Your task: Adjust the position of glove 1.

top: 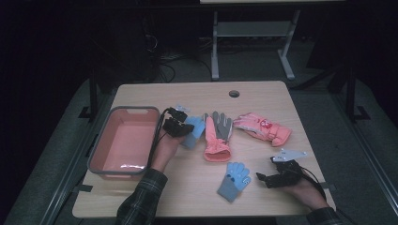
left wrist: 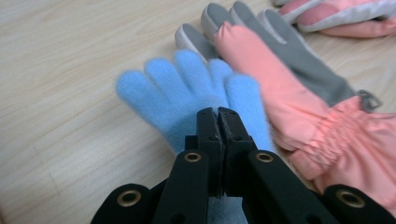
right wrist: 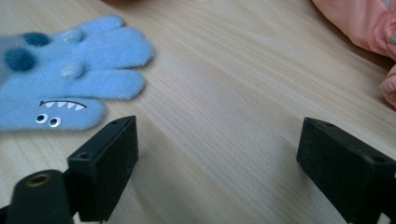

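Note:
My left gripper point(top: 184, 127) point(left wrist: 218, 115) is shut on a plain light-blue knit glove point(top: 195, 131) point(left wrist: 184, 86), pinching it near the cuff, left of the table's middle. The glove's fingers point away from the jaws and brush a salmon-and-grey ski glove point(top: 217, 137) point(left wrist: 299, 91) just to its right. My right gripper point(top: 261, 177) point(right wrist: 217, 140) rests open near the front right edge, nothing between its jaws. A second blue glove point(top: 234, 180) point(right wrist: 70, 74), with a monster face, lies flat just left of it.
A pink plastic bin point(top: 133, 109) with a grey rim stands at the table's left, beside my left hand. Another pink ski glove point(top: 263, 127) point(left wrist: 341, 16) point(right wrist: 369, 23) lies right of centre. A cable hole point(top: 233, 93) sits near the far edge.

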A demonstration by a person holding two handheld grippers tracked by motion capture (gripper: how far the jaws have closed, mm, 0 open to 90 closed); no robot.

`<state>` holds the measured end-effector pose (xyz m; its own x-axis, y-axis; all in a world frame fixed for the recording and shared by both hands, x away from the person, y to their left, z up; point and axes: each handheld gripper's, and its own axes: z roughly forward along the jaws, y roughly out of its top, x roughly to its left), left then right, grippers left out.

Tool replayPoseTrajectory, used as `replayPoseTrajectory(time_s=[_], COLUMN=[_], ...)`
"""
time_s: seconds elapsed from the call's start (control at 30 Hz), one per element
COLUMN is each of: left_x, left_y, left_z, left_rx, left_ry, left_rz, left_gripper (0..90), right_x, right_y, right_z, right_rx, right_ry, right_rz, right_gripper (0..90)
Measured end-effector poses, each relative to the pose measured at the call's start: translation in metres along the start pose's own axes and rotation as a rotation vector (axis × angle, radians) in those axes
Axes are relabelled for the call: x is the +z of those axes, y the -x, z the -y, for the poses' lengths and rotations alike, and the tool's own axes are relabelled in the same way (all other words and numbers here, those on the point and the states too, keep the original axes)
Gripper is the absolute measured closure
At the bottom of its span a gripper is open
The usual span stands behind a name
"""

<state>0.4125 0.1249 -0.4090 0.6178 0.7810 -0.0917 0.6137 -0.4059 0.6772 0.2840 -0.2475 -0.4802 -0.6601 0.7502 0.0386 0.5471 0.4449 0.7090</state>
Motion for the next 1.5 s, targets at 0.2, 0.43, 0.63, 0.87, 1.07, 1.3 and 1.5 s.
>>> replayPoseTrajectory(time_s=[0.2,0.43,0.63,0.87,1.07,1.3,1.5], left_x=[-0.02,-0.043,-0.057,-0.066,-0.068,-0.067,-0.071], left_y=[0.002,0.005,0.008,0.014,0.023,0.033,0.042], left_z=[-0.002,0.002,0.013,0.023,0.03,0.033,0.032], left_rx=[0.006,0.012,0.03,0.043,0.071,0.084,0.108], left_ry=[0.019,0.043,0.057,0.068,0.064,0.06,0.066], left_rz=[0.038,0.097,0.143,0.198,0.233,0.264,0.303], left_gripper=[88.4,88.4,88.4,88.4,88.4,88.4,88.4], right_x=[-0.007,-0.016,-0.016,-0.005,0.004,0.015,0.026], right_y=[-0.001,-0.011,-0.022,-0.044,-0.056,-0.069,-0.082], right_z=[-0.004,-0.01,-0.015,-0.019,-0.022,-0.028,-0.036], right_rx=[0.01,-0.033,-0.061,-0.122,-0.146,-0.167,-0.188], right_ry=[0.002,0.033,0.038,-0.006,-0.035,-0.045,-0.042], right_rz=[-0.018,-0.095,-0.223,-0.324,-0.357,-0.377,-0.399], right_gripper=[35.9,74.6,89.8,89.9,89.8,89.8,89.9])
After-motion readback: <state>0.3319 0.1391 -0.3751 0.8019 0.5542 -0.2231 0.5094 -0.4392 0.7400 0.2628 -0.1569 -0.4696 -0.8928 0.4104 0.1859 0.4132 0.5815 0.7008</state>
